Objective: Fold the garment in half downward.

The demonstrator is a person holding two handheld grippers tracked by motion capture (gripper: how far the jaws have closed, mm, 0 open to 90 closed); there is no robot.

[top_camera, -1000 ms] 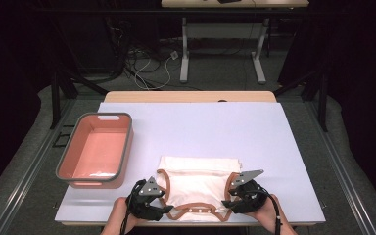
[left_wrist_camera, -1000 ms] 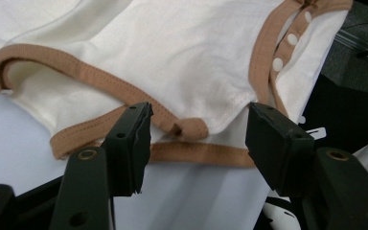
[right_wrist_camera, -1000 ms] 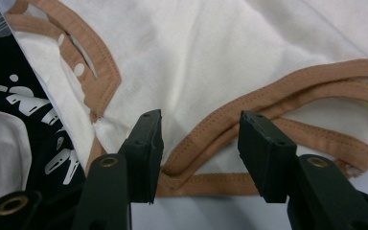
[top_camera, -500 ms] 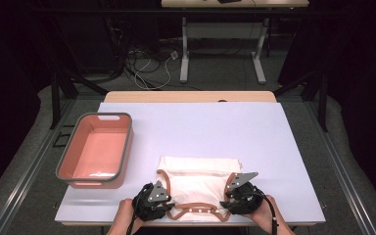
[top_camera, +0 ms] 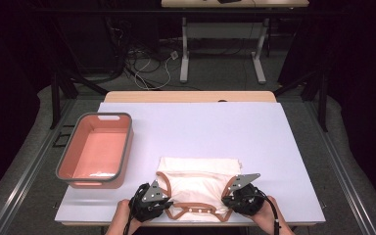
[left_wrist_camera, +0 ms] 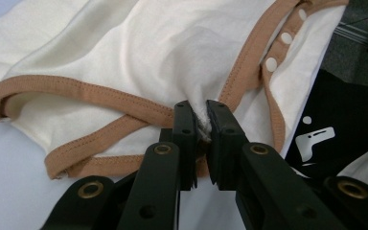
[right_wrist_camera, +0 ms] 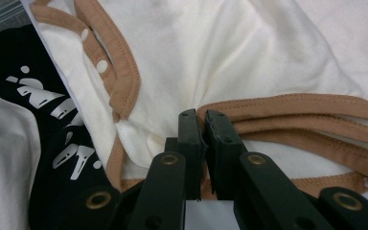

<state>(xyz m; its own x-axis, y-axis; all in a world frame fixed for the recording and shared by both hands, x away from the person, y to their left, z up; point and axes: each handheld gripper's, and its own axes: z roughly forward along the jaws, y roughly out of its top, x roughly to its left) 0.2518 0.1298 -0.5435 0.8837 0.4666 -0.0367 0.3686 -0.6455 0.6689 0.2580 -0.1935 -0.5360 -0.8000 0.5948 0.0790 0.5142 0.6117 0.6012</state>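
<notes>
— Cream cotton with tan binding: the baby bodysuit (top_camera: 196, 183) lies flat near the front edge of the table (top_camera: 254, 132), its snap end toward the person, well apart from the pink bin (top_camera: 97, 149) by the left edge.

— And the grippers?

— Both have just been closing. The left gripper (left_wrist_camera: 199, 120) now pinches a pucker of cloth at the crossing of the tan leg binding (left_wrist_camera: 91, 93); the right gripper (right_wrist_camera: 200, 122) pinches cloth where the trim meets on its side.

— So a fold comes next, I'd guess. How to do it well?

— Lift both corners together and level, so the snap flap (left_wrist_camera: 280, 43) doesn't sag. Carry them toward the far hem (top_camera: 198, 160) at one pace, keeping the fabric lightly taut between the hands, then lay it down edge on edge before letting go.

— Any risk?

— The bites look shallow; a jerk might slip the cloth out.
</notes>
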